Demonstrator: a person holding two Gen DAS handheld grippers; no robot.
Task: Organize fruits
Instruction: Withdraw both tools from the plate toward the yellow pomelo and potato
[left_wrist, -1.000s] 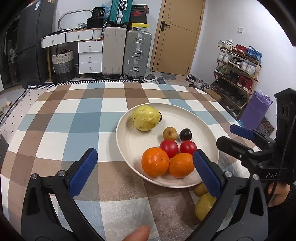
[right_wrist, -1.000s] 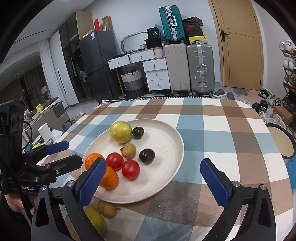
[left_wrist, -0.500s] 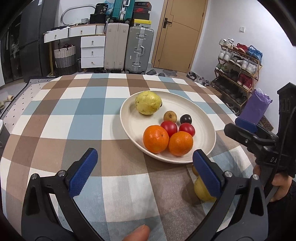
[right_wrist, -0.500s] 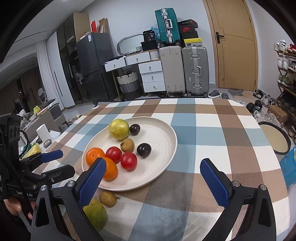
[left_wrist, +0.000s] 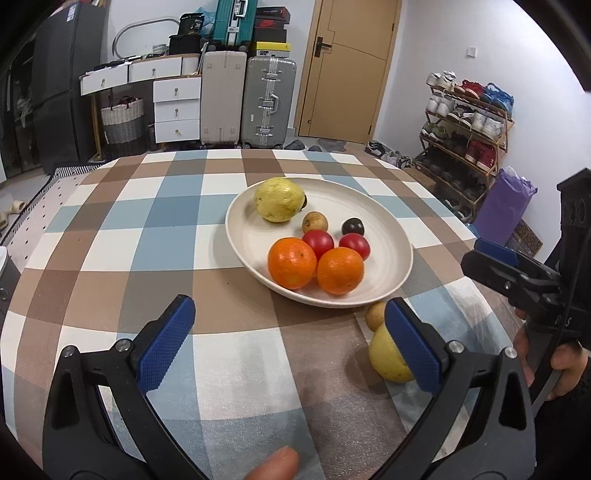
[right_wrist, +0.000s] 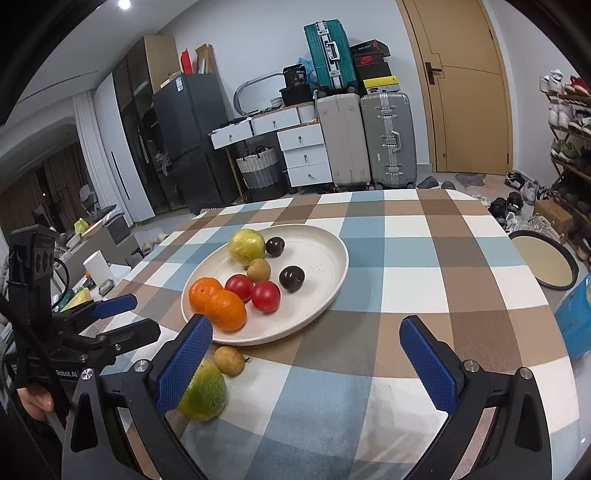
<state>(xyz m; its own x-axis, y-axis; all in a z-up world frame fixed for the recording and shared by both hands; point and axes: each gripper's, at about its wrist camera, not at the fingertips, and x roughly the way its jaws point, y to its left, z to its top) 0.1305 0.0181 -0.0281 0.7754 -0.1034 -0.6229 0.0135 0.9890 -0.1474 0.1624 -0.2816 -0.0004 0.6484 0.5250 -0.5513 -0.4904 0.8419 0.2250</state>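
A cream plate (left_wrist: 391, 236) (right_wrist: 332, 258) on the checked tablecloth holds two oranges (left_wrist: 291, 263) (right_wrist: 225, 309), two red tomatoes (left_wrist: 318, 240) (right_wrist: 266, 295), a yellow-green guava (left_wrist: 279, 199) (right_wrist: 246, 246), a small brown fruit (left_wrist: 314, 222) (right_wrist: 258, 270) and dark plums (left_wrist: 352, 226) (right_wrist: 291, 277). On the cloth by the plate's near rim lie a small brown fruit (left_wrist: 375, 314) (right_wrist: 229, 360) and a yellow-green fruit (left_wrist: 388, 356) (right_wrist: 205, 391). My left gripper (left_wrist: 290, 343) is open and empty, short of the plate. My right gripper (right_wrist: 306, 354) is open and empty, also short of it.
Each gripper shows in the other's view: the right one (left_wrist: 517, 273) beside the plate's right, the left one (right_wrist: 107, 325) at its left. Suitcases (left_wrist: 251, 99), drawers (left_wrist: 177, 107), a shoe rack (left_wrist: 465, 140) and a round tray (right_wrist: 543, 262) stand off the table.
Both grippers have drawn back from the plate and risen, so the plate looks smaller and the two fruits on the cloth show more fully. Both stay open.
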